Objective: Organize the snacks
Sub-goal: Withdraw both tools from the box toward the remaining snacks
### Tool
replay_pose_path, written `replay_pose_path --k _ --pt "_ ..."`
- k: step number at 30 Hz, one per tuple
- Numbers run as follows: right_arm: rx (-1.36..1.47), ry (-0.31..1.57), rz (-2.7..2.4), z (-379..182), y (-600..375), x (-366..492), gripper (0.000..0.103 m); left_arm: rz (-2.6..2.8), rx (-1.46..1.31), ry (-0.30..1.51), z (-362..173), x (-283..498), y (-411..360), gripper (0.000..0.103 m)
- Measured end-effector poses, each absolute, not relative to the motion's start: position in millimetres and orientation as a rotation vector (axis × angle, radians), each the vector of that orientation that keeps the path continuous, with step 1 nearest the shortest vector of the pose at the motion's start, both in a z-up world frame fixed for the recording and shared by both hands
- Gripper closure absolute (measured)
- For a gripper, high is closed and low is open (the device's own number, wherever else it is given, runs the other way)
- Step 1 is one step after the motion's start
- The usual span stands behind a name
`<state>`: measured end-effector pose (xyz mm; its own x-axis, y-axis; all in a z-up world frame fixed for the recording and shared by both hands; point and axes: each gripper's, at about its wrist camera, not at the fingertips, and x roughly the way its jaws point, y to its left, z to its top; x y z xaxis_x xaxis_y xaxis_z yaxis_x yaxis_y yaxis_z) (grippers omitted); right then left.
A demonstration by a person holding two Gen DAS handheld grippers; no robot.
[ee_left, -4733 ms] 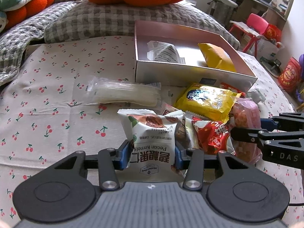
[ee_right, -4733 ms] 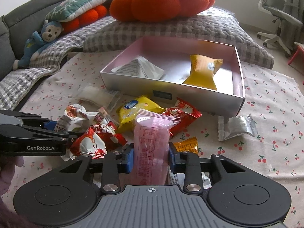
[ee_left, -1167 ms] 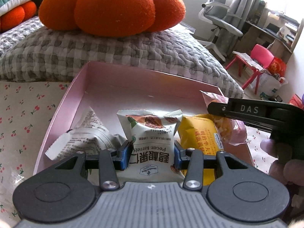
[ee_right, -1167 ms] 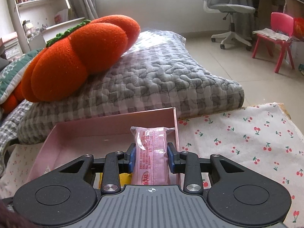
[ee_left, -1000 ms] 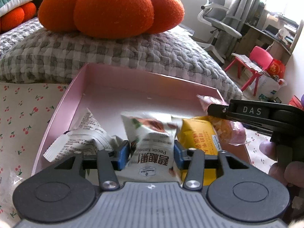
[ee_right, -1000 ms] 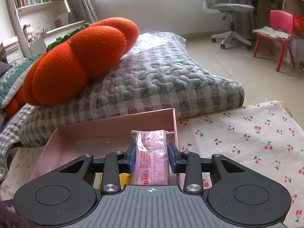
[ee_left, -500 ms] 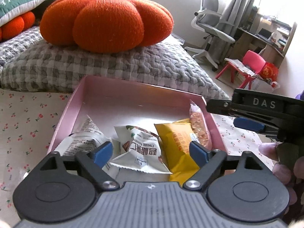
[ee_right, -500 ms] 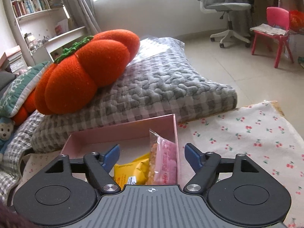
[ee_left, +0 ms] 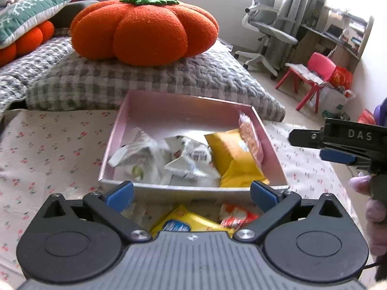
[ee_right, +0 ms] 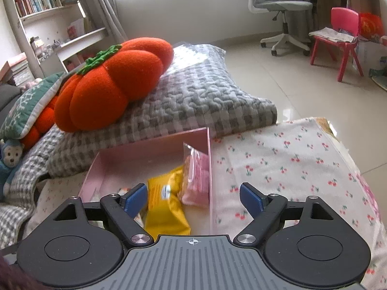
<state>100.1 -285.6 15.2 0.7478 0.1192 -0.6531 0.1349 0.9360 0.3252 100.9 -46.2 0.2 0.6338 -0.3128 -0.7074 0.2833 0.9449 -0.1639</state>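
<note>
In box (ee_left: 271, 145), at bed's middle: white packs (ee_left: 186, 154), yellow pack (ee_left: 232, 159), pink pack (ee_left: 249, 135) along right wall. More snacks (ee_left: 191, 222) lie loose on bed, just before box's near wall. We judge packs light, crinkly, slippery, contents crushable; best pinched across flat middle, gently. Left gripper (ee_left: 191, 192): jaws just been opening, spread wide, nothing between. Right gripper (ee_right: 193, 198): likewise just been opening, spread, empty, above box's right side.

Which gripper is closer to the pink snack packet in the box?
Right. The pink snack packet lies just ahead of the open right gripper, against the box's right wall. The left gripper is back behind the box's near wall.
</note>
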Motion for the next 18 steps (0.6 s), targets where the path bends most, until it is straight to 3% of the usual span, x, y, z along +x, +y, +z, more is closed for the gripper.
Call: replay_pose_path --k 18 --pt "0.219 0.820 0.044 6.6 -259.2 33.0 0.009 -0.310 0.026 0.888 -15.9 55.9 -14.8 0.000"
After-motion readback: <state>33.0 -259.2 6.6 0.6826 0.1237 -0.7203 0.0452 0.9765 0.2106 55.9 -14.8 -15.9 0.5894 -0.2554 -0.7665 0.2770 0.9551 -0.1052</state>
